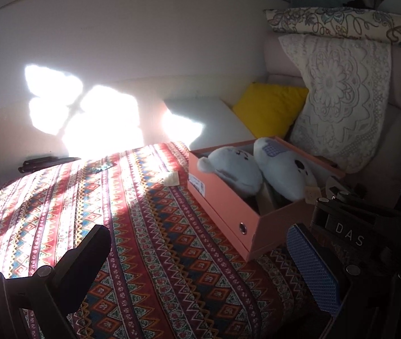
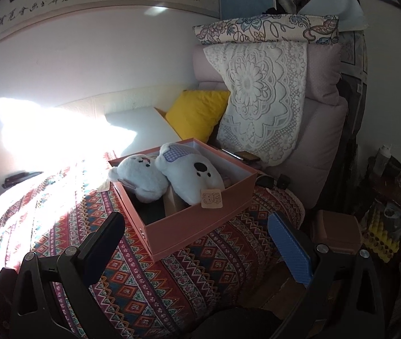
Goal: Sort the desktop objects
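An open salmon-pink box point(image 1: 228, 212) point(image 2: 194, 223) sits on the patterned tablecloth point(image 1: 143, 254) point(image 2: 200, 279). Inside it lie two pale blue plush slippers point(image 1: 237, 169) point(image 2: 192, 175), one with a paper tag point(image 2: 211, 197) hanging over the box wall. A small pale block point(image 1: 172, 179) rests on the cloth left of the box. My left gripper point(image 1: 200, 260) is open over the cloth, near the box's front corner, holding nothing. My right gripper point(image 2: 197, 245) is open too, just in front of the box and empty.
A yellow cushion point(image 1: 268, 107) point(image 2: 197, 113) and a lace-covered pillow point(image 1: 341, 96) point(image 2: 259, 96) lean on the sofa behind the box. A black flat object point(image 1: 45, 162) point(image 2: 19, 178) lies at the cloth's far edge. A brown stool point(image 2: 336, 234) stands right of the table. Strong sunlight washes out the far left.
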Action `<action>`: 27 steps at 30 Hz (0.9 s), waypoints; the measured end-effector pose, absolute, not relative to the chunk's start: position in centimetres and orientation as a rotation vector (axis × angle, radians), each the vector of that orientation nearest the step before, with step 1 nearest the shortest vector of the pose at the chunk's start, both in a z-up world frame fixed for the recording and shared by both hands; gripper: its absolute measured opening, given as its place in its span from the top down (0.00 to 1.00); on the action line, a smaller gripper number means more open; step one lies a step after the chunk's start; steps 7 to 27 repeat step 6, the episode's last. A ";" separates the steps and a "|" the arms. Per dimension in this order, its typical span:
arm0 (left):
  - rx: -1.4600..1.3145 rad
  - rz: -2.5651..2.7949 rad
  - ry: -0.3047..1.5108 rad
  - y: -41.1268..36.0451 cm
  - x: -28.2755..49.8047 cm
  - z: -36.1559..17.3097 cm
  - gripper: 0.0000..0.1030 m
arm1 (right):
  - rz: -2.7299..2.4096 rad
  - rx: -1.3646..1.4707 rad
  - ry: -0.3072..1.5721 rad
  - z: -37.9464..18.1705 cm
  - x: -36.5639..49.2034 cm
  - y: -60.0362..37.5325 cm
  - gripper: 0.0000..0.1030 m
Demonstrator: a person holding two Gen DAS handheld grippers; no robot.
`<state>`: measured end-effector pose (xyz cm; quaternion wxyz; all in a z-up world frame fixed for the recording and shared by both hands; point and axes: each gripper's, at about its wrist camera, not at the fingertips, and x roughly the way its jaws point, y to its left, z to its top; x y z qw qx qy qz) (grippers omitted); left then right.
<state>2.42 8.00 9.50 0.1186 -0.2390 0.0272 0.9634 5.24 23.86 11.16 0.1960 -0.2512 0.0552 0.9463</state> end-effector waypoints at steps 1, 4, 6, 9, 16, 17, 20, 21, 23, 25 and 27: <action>-0.697 2.814 0.075 8.0 2.5 9.5 0.00 | 2.652 -0.702 0.162 11.2 5.4 23.9 0.00; -0.692 2.797 0.058 8.1 2.7 9.5 0.00 | 2.653 -0.701 0.177 11.2 5.8 24.2 0.00; -0.690 2.796 0.057 8.1 2.8 9.5 0.00 | 2.655 -0.707 0.178 11.0 5.8 24.3 0.00; -0.690 2.796 0.057 8.1 2.8 9.5 0.00 | 2.655 -0.707 0.178 11.0 5.8 24.3 0.00; -0.690 2.796 0.057 8.1 2.8 9.5 0.00 | 2.655 -0.707 0.178 11.0 5.8 24.3 0.00; -0.690 2.796 0.057 8.1 2.8 9.5 0.00 | 2.655 -0.707 0.178 11.0 5.8 24.3 0.00; -0.690 2.796 0.057 8.1 2.8 9.5 0.00 | 2.655 -0.707 0.178 11.0 5.8 24.3 0.00; -0.690 2.796 0.057 8.1 2.8 9.5 0.00 | 2.655 -0.707 0.178 11.0 5.8 24.3 0.00; -0.690 2.796 0.057 8.1 2.8 9.5 0.00 | 2.655 -0.707 0.178 11.0 5.8 24.3 0.00; -0.690 2.796 0.057 8.1 2.8 9.5 0.00 | 2.655 -0.707 0.178 11.0 5.8 24.3 0.00; -0.690 2.796 0.057 8.1 2.8 9.5 0.00 | 2.655 -0.707 0.178 11.0 5.8 24.3 0.00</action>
